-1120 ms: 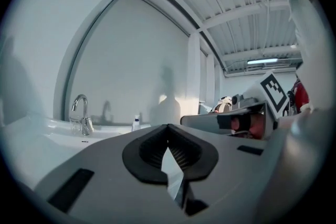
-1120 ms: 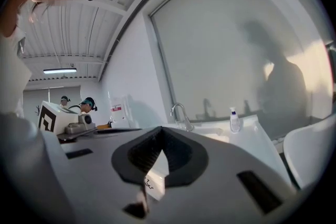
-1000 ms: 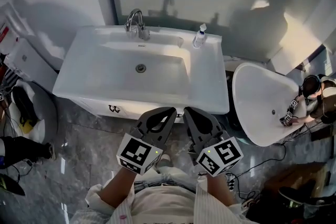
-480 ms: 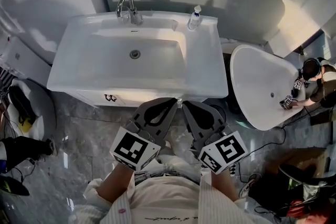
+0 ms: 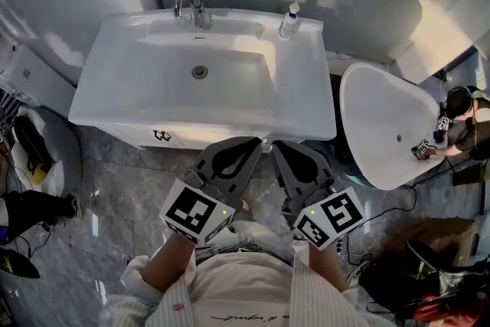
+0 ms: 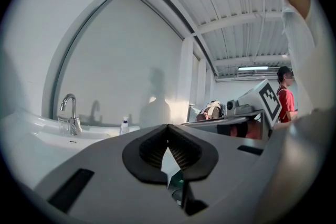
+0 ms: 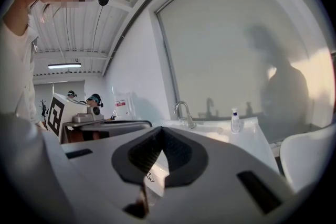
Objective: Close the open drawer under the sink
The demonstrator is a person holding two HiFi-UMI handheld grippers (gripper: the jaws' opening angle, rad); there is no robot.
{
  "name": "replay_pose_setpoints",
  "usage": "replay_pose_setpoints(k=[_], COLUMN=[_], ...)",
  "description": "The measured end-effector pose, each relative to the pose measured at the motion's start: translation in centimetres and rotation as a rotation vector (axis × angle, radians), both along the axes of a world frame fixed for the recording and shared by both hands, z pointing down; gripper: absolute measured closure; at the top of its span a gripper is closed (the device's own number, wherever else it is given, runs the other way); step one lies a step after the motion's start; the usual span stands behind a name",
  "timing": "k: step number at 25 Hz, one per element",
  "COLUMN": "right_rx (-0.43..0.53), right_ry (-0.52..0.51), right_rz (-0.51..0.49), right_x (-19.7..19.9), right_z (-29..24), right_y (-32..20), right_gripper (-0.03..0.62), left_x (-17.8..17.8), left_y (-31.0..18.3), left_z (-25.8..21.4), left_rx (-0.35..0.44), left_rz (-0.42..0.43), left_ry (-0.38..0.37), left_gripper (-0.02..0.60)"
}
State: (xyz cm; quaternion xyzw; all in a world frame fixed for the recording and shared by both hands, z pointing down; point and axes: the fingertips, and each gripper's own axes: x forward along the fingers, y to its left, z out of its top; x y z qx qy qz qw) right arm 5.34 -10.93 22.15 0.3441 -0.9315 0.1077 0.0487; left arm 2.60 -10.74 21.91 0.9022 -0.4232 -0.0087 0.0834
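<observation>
The white sink [image 5: 306,107] with its faucet [image 5: 187,4] and soap bottle [image 5: 289,19] fills the upper middle of the head view. Below its front rim shows a white drawer front [image 5: 191,138] with a small dark mark; how far it stands out I cannot tell. My left gripper [image 5: 251,143] and right gripper [image 5: 280,146] are side by side just in front of that edge, both shut and holding nothing. The left gripper [image 6: 168,127] looks across at the faucet [image 6: 70,113]. The right gripper [image 7: 160,131] faces the faucet [image 7: 184,113] and bottle [image 7: 235,120].
A white tub-like basin [image 5: 383,134] stands right of the vanity, with another person [image 5: 459,119] beyond it. Bags and a white fixture [image 5: 34,149] crowd the left. Cables [image 5: 383,230] lie on the grey marble floor [image 5: 130,195] at the right.
The head view has shifted slightly, so the sink sits a bit higher. Both grippers stay shut, side by side before the vanity front.
</observation>
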Motion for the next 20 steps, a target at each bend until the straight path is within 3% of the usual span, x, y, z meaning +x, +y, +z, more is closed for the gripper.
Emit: replay_pose_setpoints(k=[20], right_rx=[-0.025], right_ry=[0.017], right_rz=[-0.017], right_x=[0.5], right_z=[1.3], right_y=[0.1], right_gripper=[0.585], left_x=[-0.3], left_y=[0.2], left_z=[1.4], left_rx=[-0.028], left_rz=[-0.031], left_ry=[0.007], left_gripper=[0.566])
